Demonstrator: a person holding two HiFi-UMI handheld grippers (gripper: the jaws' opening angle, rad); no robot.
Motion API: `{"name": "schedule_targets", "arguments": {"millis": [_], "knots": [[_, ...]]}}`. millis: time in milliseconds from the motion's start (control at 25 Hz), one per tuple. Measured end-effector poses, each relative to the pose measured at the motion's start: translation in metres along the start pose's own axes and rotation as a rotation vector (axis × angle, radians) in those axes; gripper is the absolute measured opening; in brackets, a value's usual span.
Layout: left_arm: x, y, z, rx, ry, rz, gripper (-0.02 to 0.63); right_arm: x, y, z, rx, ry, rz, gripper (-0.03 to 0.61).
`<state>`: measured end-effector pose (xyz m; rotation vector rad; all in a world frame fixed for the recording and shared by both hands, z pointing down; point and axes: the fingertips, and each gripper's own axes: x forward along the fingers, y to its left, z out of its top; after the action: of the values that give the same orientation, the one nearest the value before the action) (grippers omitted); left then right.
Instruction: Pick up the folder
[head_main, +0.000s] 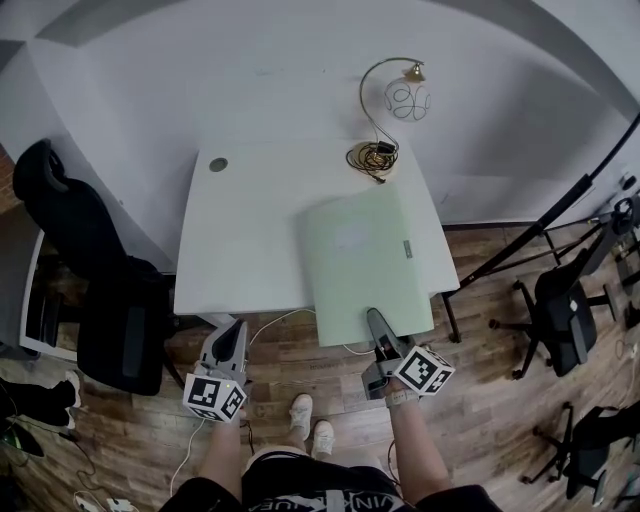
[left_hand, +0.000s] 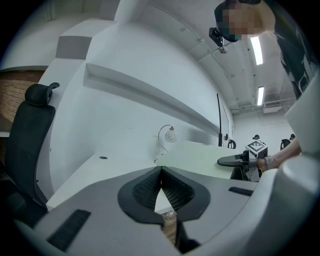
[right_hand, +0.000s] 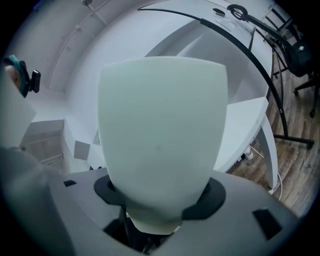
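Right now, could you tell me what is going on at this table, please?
A person is working with a handheld gripper in each hand. The right gripper is clamped on the near edge of the pale green folder, which sticks out past the front edge of the white table. The left gripper is shut and holds nothing, in front of the table. A small lamp stands at the table's back edge.

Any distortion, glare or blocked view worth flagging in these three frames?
Head view: sharp, evenly lit, but the fisheye bows the table edges. Left gripper view: ceiling lights flare at the upper right; corners vignetted. Right gripper view: the pale green folder fills the centre, soft and featureless.
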<state>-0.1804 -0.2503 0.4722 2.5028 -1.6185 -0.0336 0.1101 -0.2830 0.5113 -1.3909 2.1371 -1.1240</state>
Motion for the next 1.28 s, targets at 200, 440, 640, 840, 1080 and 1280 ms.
{"name": "schedule_targets", "arguments": {"millis": [200,440,640,840,1080,1280], "knots": [[-0.005,-0.001,0.011,0.018,-0.025,0.000,0.014,-0.008,0.009,0.006,-0.081,0.008,-0.008,0.291],[-0.013,-0.005,0.020,0.018,-0.042,0.002,0.014,-0.017,0.020,0.012,-0.157,0.014,0.001,0.291],[-0.020,-0.009,0.027,0.021,-0.057,0.006,0.014,-0.024,0.029,0.017,-0.222,0.015,-0.002,0.291],[-0.026,-0.012,0.035,0.028,-0.073,0.015,0.014,-0.033,0.035,0.023,-0.303,0.014,-0.022,0.291],[-0.034,-0.017,0.041,0.032,-0.083,0.024,0.014,-0.046,0.036,0.031,-0.394,0.008,-0.049,0.291],[-0.039,-0.017,0.045,0.034,-0.090,0.036,0.015,-0.056,0.037,0.035,-0.416,-0.005,-0.056,0.291]]}}
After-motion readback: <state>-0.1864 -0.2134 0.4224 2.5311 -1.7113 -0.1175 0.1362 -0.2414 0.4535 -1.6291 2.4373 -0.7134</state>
